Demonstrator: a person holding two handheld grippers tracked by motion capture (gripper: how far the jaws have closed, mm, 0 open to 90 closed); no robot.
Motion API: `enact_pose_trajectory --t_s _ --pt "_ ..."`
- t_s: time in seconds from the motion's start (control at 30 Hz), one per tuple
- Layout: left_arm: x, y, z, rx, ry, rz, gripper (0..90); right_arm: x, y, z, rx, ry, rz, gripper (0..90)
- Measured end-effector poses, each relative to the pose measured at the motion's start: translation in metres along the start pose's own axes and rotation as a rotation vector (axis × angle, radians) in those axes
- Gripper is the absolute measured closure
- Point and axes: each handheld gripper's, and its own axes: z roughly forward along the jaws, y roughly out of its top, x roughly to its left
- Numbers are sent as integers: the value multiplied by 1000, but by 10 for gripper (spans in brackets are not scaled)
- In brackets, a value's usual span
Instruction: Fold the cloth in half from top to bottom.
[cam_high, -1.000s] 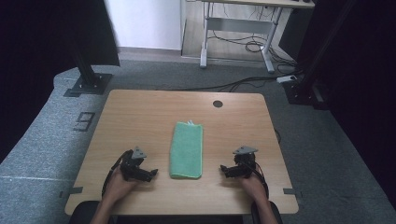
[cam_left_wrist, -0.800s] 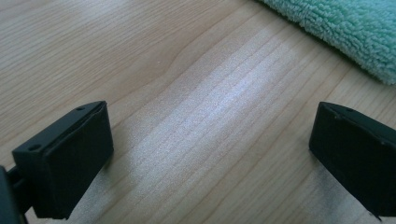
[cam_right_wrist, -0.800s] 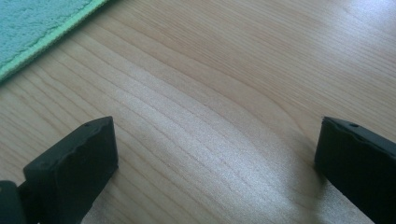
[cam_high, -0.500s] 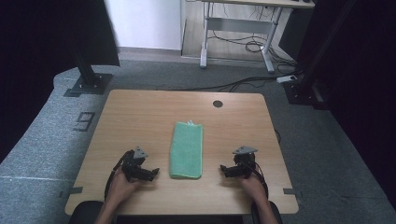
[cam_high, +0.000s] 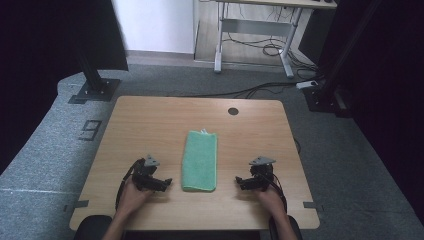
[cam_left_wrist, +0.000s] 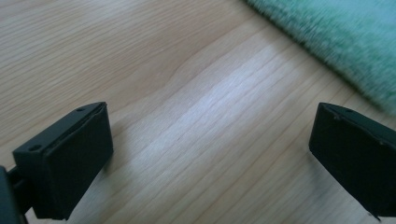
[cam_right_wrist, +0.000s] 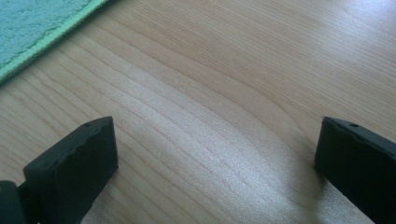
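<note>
Nothing moved; green towel between wide-open, empty left gripper and right gripper.

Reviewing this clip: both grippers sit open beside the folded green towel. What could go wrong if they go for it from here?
1. The towel lies flat on the table, so the wide-open left gripper and right gripper may scrape the wood rather than catch its edge.
2. The towel looks folded into layers; a shallow pinch might lift only the top one, letting it come unfolded.
3. Both grippers sit near its closest end; lifting there could leave the far end dragging.
</note>
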Motion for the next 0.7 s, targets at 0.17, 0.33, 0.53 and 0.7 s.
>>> enact_pose_trajectory --t_s 0.17,0.33,0.53,0.7 --pt "-3 9 4 6 4 29 0 0 0 0 0 -2 2 0" --pt "-3 23 5 -28 12 29 0 0 0 0 0 -3 3 0" --pt "-3 50 11 -44 36 57 0 0 0 0 0 -3 2 0" --pt "-3 71 21 -46 56 70 0 0 0 0 1 -4 3 0"
